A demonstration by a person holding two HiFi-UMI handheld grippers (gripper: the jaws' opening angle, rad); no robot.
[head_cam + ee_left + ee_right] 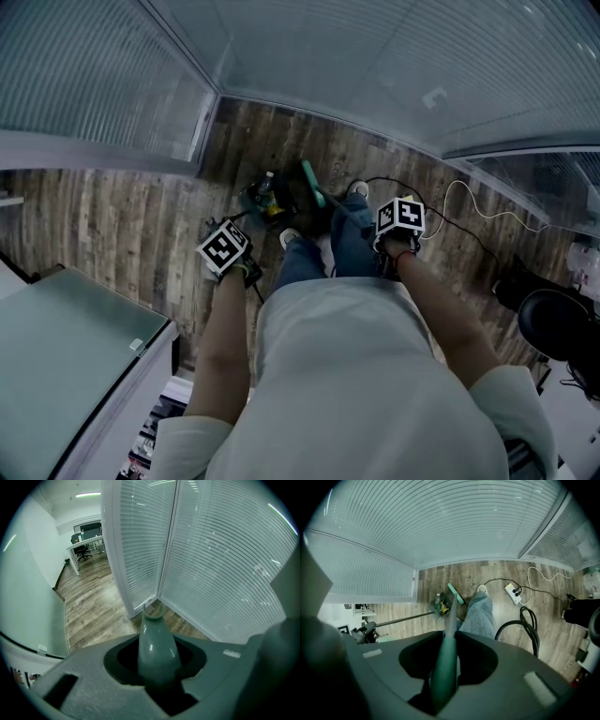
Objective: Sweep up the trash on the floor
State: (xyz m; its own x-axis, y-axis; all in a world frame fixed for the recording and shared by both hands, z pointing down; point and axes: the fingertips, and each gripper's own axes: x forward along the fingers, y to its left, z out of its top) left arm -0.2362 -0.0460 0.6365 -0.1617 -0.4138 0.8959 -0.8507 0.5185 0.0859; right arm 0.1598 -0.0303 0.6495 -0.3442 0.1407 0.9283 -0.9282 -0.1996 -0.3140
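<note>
A dark dustpan (266, 201) holding a bottle and scraps stands on the wood floor in the corner. The green broom head (312, 183) rests just right of it. My left gripper (230, 251) is shut on the grey dustpan handle (156, 646), whose looped top end points toward the blinds. My right gripper (400, 220) is shut on the green broom handle (444, 665), which runs down to the broom head (456, 593) beside the dustpan (439, 605). The jaws of both are partly hidden by the handles.
Glass walls with blinds (375, 66) close the corner. The person's jeans leg and shoe (481, 611) stand next to the broom. A white power strip (512, 592), a white cable and a black cable loop (527, 627) lie to the right. A grey cabinet (75, 352) stands at the left, a black chair (555, 323) at the right.
</note>
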